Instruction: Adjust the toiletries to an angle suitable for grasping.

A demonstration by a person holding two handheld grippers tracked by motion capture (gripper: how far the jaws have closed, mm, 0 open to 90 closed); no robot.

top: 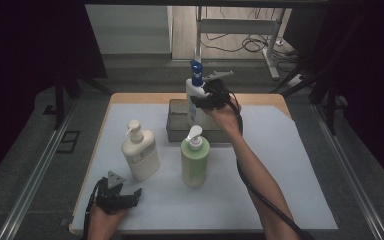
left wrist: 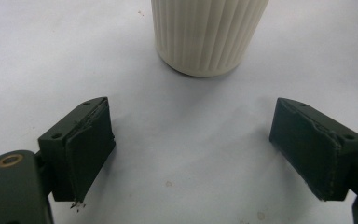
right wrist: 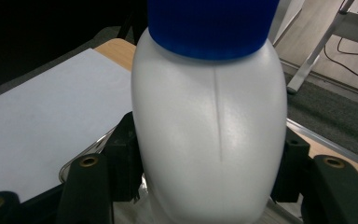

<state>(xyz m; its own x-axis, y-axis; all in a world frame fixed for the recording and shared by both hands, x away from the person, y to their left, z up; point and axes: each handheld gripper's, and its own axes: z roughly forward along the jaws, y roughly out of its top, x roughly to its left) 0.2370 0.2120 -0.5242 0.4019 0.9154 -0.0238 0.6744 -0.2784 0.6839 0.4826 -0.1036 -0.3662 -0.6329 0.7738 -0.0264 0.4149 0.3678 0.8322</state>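
A white bottle [top: 195,95] with a blue pump top stands upright in a grey tray [top: 176,125] at the back of the table. My right gripper [top: 203,103] is shut on its body from the right side. In the right gripper view the white bottle [right wrist: 209,135] sits between both black jaws, with the blue cap [right wrist: 212,25] above; whether its base rests on the tray floor I cannot tell. My left gripper [top: 130,196] lies low near the front left edge, open. Its jaws stand wide apart on bare mat in the left gripper view, with the ribbed cream bottle [left wrist: 207,35] just ahead.
A cream pump bottle [top: 140,152] and a green pump bottle [top: 195,160] stand side by side mid-table on the white mat [top: 280,170]. The wooden table edge [top: 145,97] runs behind the tray. A cable trails along the right forearm.
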